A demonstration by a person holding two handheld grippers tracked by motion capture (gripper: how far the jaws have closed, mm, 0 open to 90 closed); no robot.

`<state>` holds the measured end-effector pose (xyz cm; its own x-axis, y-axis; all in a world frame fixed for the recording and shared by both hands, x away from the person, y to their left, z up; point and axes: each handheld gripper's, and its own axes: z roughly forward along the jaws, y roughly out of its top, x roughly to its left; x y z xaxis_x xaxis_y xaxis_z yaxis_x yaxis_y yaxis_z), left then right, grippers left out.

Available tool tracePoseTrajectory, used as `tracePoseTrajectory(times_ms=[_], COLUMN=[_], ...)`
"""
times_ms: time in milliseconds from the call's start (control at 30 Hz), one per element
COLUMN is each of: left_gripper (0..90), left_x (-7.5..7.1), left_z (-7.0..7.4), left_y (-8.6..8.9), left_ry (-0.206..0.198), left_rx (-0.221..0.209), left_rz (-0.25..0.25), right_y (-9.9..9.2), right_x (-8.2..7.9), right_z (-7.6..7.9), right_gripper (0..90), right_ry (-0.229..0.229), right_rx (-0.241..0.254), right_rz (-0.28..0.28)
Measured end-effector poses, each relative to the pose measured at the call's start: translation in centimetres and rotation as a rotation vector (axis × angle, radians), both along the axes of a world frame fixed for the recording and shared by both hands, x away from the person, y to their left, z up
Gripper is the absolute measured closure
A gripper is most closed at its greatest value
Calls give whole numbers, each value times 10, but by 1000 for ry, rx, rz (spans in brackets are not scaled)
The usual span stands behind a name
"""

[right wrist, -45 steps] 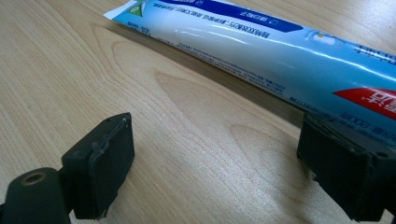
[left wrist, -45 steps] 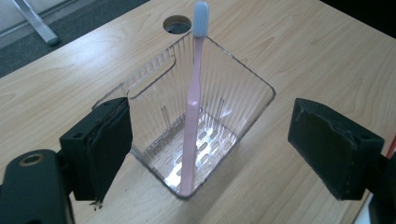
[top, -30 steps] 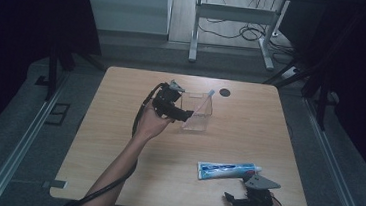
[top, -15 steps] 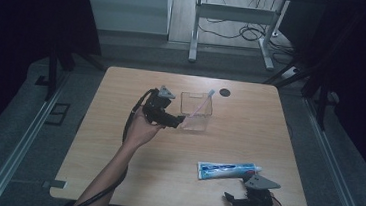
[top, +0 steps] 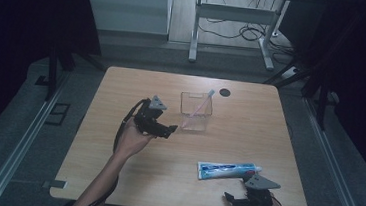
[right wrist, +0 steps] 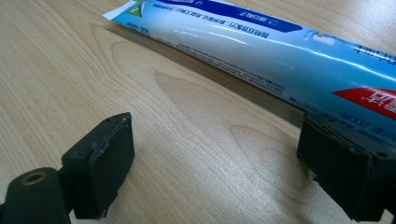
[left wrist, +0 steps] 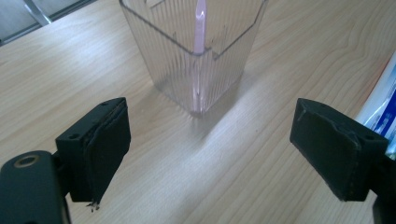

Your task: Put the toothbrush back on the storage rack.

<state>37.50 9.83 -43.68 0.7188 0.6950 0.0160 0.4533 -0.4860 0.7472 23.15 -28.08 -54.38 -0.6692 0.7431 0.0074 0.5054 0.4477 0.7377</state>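
Note:
A clear ribbed cup (top: 195,115) stands upright on the wooden table, with a pink toothbrush (top: 200,106) leaning inside it. My left gripper (top: 169,130) hangs just left of the cup, open and holding nothing. The left gripper view shows the cup (left wrist: 187,56) and toothbrush (left wrist: 200,28) straight ahead, beyond my open left gripper (left wrist: 224,163). A blue and white toothpaste tube (top: 228,170) lies flat near the front right. My right gripper (top: 230,198) rests open on the table just in front of it. In the right gripper view the tube (right wrist: 261,46) lies beyond my open right gripper (right wrist: 224,172).
A small black round mark (top: 225,92) sits on the table (top: 122,87) behind the cup. The front edge of the table runs right beside my right gripper. The toothpaste tube (left wrist: 380,102) shows at the right edge of the left gripper view.
My left gripper has drawn back from the cup toward the near left. The right gripper has stayed where it was.

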Motion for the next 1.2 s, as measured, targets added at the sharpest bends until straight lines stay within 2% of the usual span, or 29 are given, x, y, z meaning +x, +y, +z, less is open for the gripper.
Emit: tracePoseTrajectory(times_ms=[167, 700, 1200], left_gripper=[126, 127, 127], left_x=[-7, -35, -60], left_z=[-6, -37, -80], left_y=[5, 31, 42], left_ry=[1, -1, 21], left_rx=[-3, -25, -20], left_rz=[1, 14, 28], right_y=[0, 0, 0], right_x=[0, 0, 0], right_z=[0, 0, 0], right_gripper=[109, 108, 108], right_ry=[0, -2, -2], right_rx=[0, 0, -1], right_rz=[-1, -5, -4])
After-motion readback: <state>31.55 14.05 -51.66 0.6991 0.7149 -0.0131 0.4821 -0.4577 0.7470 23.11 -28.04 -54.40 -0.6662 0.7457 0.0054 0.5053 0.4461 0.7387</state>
